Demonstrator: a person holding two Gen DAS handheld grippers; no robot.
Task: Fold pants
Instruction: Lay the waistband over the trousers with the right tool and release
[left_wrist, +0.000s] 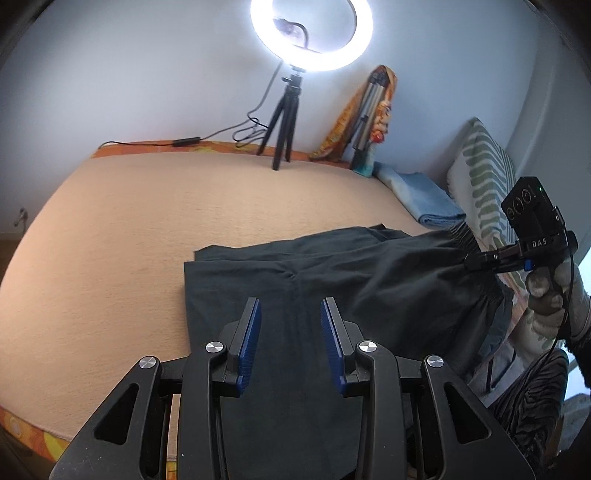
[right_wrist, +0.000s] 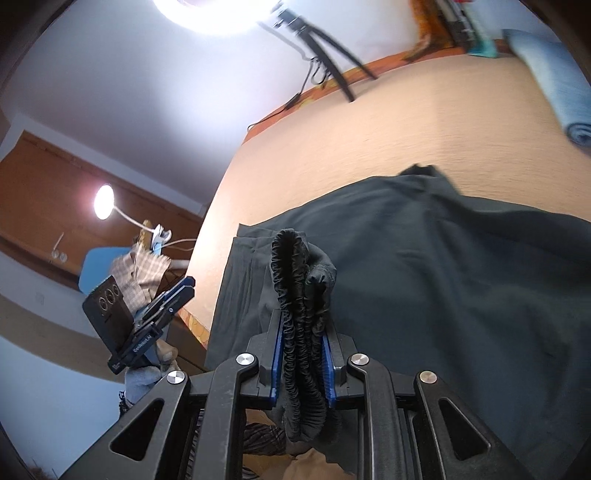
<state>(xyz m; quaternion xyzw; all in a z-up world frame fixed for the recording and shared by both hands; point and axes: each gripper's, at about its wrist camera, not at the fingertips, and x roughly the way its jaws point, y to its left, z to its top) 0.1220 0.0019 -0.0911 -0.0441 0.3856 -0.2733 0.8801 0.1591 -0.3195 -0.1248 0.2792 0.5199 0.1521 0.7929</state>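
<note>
Clamped on the bunched elastic waistband (right_wrist: 295, 295), the right gripper (right_wrist: 301, 354) lifts one end of the dark pants (right_wrist: 443, 277) at lower centre, while the left gripper (left_wrist: 290, 332) hovers spread and empty above the cloth. Most of the garment lies on the peach bedspread (left_wrist: 147, 221); folding looks only begun, with the lifted end yet to be laid over.

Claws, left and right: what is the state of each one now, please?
Left claw: open, nothing between its pads, above the dark pants.
Right claw: shut on the pants' elastic waistband.
</note>
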